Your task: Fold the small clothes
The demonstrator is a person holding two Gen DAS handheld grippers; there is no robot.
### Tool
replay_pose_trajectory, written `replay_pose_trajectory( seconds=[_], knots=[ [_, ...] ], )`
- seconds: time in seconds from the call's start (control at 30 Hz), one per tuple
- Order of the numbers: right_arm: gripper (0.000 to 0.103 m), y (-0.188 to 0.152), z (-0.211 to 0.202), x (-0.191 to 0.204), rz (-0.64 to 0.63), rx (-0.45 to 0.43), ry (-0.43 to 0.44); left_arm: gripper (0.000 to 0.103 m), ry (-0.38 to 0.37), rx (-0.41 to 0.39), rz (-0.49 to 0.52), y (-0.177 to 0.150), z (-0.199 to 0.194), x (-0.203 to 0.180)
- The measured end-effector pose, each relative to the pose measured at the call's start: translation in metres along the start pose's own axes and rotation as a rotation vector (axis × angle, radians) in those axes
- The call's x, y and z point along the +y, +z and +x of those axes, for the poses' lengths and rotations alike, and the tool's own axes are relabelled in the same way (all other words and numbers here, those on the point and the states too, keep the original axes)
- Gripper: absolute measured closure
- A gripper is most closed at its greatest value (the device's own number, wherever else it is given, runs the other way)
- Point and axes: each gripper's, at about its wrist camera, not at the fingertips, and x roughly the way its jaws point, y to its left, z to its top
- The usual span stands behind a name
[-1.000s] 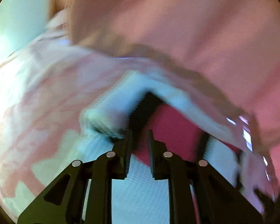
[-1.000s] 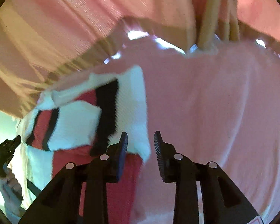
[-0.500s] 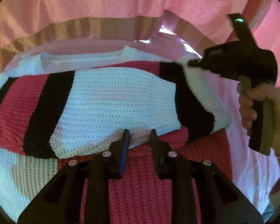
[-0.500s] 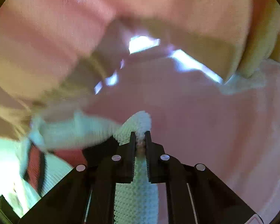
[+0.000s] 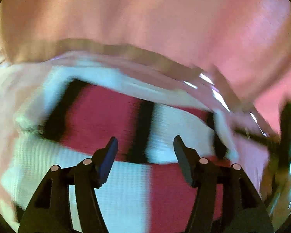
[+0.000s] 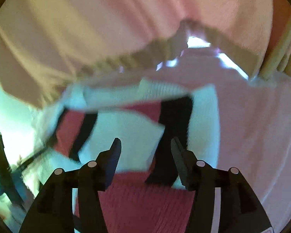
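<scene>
My left claw (image 5: 145, 147) opening, nothing between jaws; right claw (image 6: 145, 149) likewise opening, empty; both hover over sweater (image 5: 106, 116), which lies on pink cloth (image 6: 252, 136), sleeves folded across chest; I judge sleeve fold just let go; next I need hem or sides pinched, body doubled over; frames blurred, edges hard to place; pink garment (image 5: 145, 19) hangs close above, crowding view.

No legible text or labels.
</scene>
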Motion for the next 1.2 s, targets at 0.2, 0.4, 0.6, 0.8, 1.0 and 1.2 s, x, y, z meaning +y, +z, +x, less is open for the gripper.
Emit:
replay_pose_trajectory(
  seconds=[0.2,0.4,0.6,0.8,1.0,1.2],
  knots=[
    [0.05,-0.022,0.041,-0.009,0.133,0.069,-0.034,0.046,0.08,-0.003,-0.389,0.01,-0.013,0.127],
    [0.092,-0.031,0.066,0.016,0.111,0.076,0.005,0.056,0.069,-0.054,-0.402,0.014,-0.011,0.15],
    [0.094,-0.007,0.006,0.038,0.031,-0.145,0.016,0.083,0.081,-0.038,-0.444,0.025,0.009,0.154],
    [0.094,-0.016,0.054,-0.008,0.015,0.005,-0.11,0.083,0.102,-0.001,-0.422,0.018,0.019,0.147],
    [0.081,-0.023,0.03,-0.001,-0.039,-0.049,-0.175,0.079,0.087,-0.045,-0.452,0.016,-0.017,0.141],
    [0.068,-0.013,-0.009,0.054,-0.059,-0.149,-0.05,0.08,-0.019,0.057,-0.504,0.008,0.013,0.136]
  ],
)
